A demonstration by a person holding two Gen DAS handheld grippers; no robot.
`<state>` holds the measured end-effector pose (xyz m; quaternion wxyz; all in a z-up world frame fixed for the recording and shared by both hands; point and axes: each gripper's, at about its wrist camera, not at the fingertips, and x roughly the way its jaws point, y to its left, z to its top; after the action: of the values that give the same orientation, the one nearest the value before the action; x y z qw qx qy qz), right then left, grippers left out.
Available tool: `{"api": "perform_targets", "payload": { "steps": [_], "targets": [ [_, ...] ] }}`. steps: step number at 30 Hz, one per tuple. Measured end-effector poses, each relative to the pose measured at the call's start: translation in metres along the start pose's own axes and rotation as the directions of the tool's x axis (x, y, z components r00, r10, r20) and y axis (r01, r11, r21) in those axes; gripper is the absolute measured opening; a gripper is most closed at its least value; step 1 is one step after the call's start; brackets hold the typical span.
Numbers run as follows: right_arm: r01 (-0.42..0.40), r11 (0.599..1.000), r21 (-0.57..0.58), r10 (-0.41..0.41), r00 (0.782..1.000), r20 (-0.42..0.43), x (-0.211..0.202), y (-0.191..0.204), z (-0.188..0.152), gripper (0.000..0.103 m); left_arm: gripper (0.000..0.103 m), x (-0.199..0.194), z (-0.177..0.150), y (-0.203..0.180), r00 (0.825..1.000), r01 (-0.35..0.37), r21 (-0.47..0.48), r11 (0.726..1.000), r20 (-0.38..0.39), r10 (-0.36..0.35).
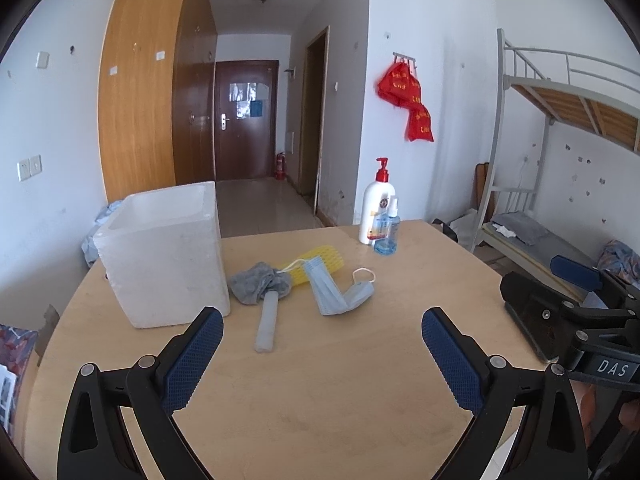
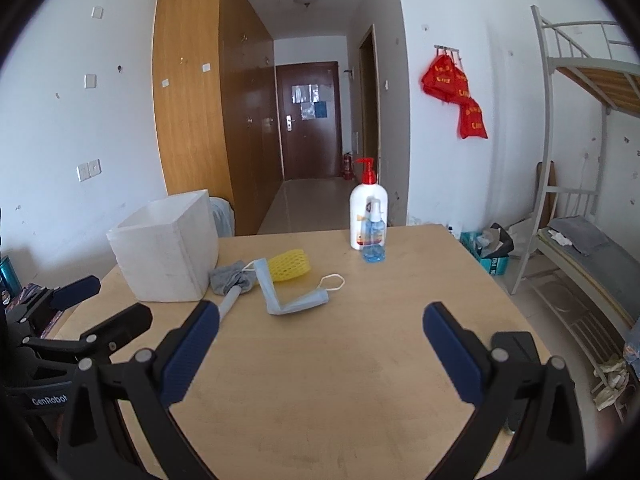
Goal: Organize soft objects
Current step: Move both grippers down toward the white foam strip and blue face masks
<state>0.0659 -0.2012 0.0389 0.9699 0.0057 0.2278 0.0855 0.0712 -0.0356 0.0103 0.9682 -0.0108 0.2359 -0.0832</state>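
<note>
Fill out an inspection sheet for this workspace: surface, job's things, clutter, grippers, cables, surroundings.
Surface: light wooden table, near half bare.
Job's things: grey cloth, yellow foam net, blue face mask and pale foam tube lie bunched right of the white foam box, none in it.
Clutter: white pump bottle, small blue spray bottle at far edge.
Grippers: left gripper and right gripper open, empty, above the table.
Cables: nothing seen.
Surroundings: wardrobe, bunk bed, red bags on wall.
</note>
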Motion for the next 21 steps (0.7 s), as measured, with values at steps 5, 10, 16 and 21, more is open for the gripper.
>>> {"api": "perform_targets", "payload": {
  "steps": [5,10,16,21],
  "targets": [
    [-0.011,1.000,-0.003,0.011,0.999,-0.030,0.019,-0.002,0.002,0.103,0.100,0.017,0.001,0.007,1.000,-0.010,-0.006,1.000,-0.019,0.010],
    [-0.019,1.000,-0.001,0.019,0.997,-0.071,0.048,-0.003,0.007,0.103,0.100,0.048,0.004,0.016,0.998,-0.014,-0.011,1.000,-0.054,0.013],
    [-0.029,0.999,-0.015,0.027,0.992,-0.119,0.086,0.000,0.013,0.103,0.100,0.082,0.006,0.033,0.995,-0.024,-0.029,0.999,-0.093,0.022],
    [-0.041,0.999,-0.022,0.037,0.989,-0.145,0.111,0.003,0.019,0.103,0.100,0.110,0.004,0.045,0.991,-0.039,-0.055,0.998,-0.130,0.031]
  ]
}}
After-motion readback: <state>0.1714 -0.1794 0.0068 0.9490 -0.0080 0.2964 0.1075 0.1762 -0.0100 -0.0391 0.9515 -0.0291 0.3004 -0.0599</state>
